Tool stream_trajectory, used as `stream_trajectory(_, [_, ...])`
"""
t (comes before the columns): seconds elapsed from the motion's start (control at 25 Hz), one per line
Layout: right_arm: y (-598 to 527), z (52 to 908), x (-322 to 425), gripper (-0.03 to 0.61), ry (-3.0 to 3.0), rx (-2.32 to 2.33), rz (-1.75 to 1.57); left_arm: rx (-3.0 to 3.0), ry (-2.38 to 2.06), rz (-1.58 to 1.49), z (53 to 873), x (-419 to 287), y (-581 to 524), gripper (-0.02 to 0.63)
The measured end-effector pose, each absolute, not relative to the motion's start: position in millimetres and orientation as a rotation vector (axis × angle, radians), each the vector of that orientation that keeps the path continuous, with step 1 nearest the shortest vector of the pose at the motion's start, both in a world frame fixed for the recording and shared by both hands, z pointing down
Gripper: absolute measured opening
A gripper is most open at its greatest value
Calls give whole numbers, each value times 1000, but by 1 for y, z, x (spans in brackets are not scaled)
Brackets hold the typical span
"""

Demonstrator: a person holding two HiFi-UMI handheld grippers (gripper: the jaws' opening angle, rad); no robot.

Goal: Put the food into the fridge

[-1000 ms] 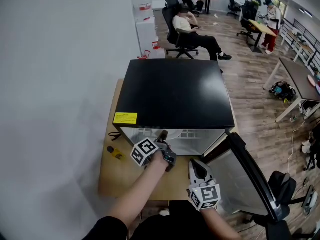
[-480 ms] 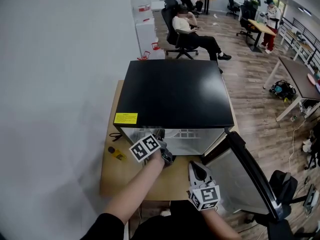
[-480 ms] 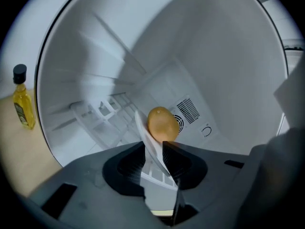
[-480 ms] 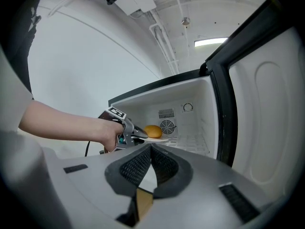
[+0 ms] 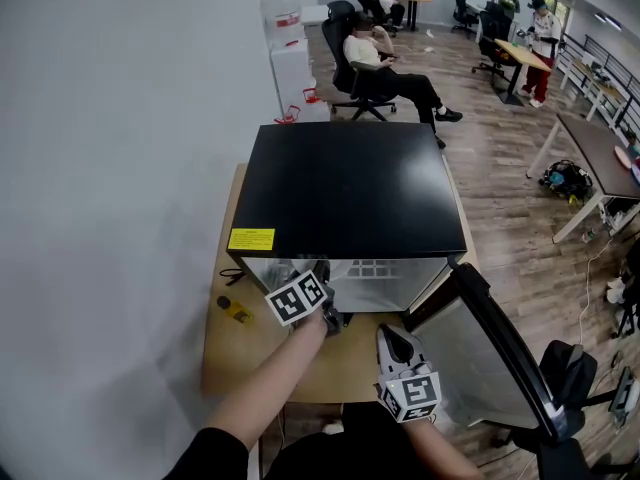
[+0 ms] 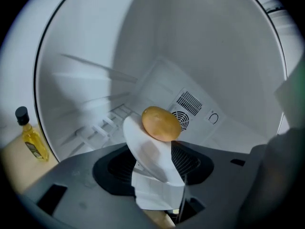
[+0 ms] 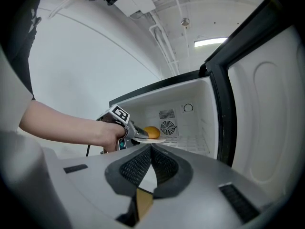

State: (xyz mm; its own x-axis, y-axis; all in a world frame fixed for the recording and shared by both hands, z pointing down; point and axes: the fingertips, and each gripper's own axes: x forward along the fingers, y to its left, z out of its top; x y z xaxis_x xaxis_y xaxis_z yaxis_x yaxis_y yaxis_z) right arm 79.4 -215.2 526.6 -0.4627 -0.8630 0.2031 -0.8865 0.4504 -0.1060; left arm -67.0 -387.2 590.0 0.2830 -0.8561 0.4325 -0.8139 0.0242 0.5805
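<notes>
The small black fridge [image 5: 350, 183] stands open on a wooden table [image 5: 230, 358], its door [image 5: 500, 348] swung out to the right. My left gripper [image 5: 322, 273] reaches into the white interior. A white plate [image 6: 150, 151] carrying a round yellow-orange piece of food [image 6: 161, 123] lies between its jaws. These jaws have just been opening, and the pads stand apart from the plate's rim. In the right gripper view the plate [image 7: 148, 140] sits level over the wire shelf [image 7: 190, 140], with the food [image 7: 152, 132] on it. My right gripper [image 5: 392, 330] waits shut and empty before the fridge.
A small bottle of yellow oil [image 6: 32, 140] stands on the table left of the fridge. The door's inner side [image 7: 267, 104] fills the right. A round fan vent [image 6: 180, 119] is in the fridge's back wall. A person sits in an office chair [image 5: 385, 63] beyond the fridge.
My left gripper has rolled, its marker cube turning, and edged a little further into the fridge. Its jaws have spread round the plate. The right gripper has stayed put.
</notes>
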Motion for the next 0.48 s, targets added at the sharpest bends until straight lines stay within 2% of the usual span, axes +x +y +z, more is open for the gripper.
stream_trajectory(0.48, [-213, 528, 77, 58, -2578, 1551, 316, 1868, -1684, 169, 596, -69, -392, 222])
